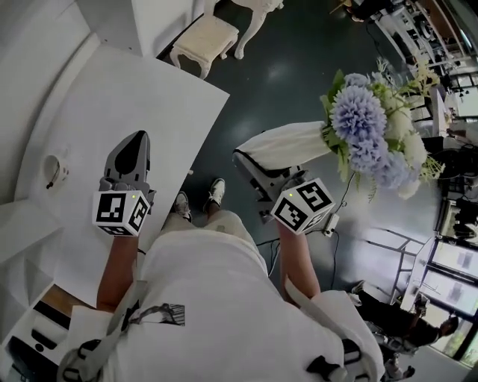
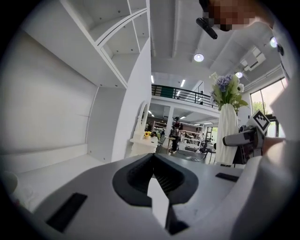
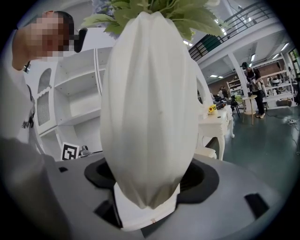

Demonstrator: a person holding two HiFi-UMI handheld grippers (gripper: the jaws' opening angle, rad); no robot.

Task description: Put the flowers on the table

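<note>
A tall white ribbed vase [image 1: 287, 145] holding blue and white flowers [image 1: 373, 127] is lifted off the ground over the dark floor, tilted to the right. My right gripper [image 1: 258, 173] is shut on the vase's lower end. In the right gripper view the vase [image 3: 150, 108] fills the middle, with green leaves [image 3: 154, 11] on top and its base sitting between the jaws [image 3: 146, 206]. My left gripper [image 1: 134, 142] hovers over the white table [image 1: 112, 89], shut with nothing in it. The left gripper view shows the vase [image 2: 228, 133] and right gripper [image 2: 243, 138] off to the right.
A cream stool [image 1: 203, 41] stands on the floor beyond the table's far corner. White shelving [image 2: 70, 93] rises to the left of the table. A small fitting [image 1: 54, 171] sits on the table's left side. A person [image 1: 403, 321] is at lower right.
</note>
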